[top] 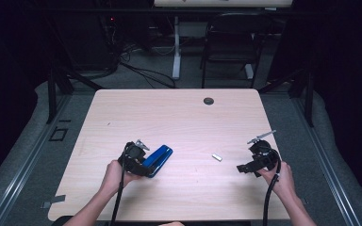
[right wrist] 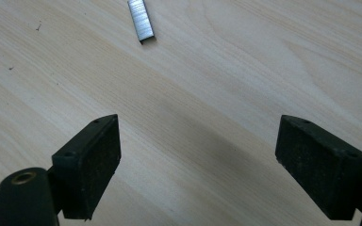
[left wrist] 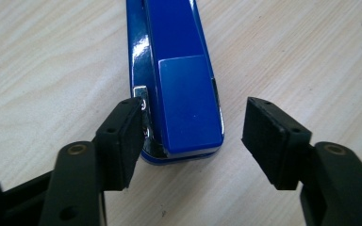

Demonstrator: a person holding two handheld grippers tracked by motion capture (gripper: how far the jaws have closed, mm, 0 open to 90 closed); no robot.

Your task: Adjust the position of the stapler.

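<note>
The blue stapler (left wrist: 181, 80) lies flat on the desk (top: 179, 117) with its rear end between the jaws of the left gripper (left wrist: 193, 132), its body running straight away from them. The jaws stand part-way open around that end: the left-hand pad sits right against the stapler's chromed side edge, touching or nearly so, while the right-hand pad stands clear of it with bare wood showing between, so nothing is clamped. Judging by this, the step in hand is either a release of the stapler where it lies or a fresh grasp on its rear; a grip would call for centring the jaws over the body and closing both pads on its sides. The strip of staples (right wrist: 141, 20) lies on the desk ahead of the right gripper (right wrist: 198, 155), well beyond the jaw tips and toward the left-hand jaw; in the high view it rests between the two grippers, apart from the stapler. The right jaws are wide and empty, hovering over bare wood. Loading would probably mean reaching forward for that strip next.
</note>
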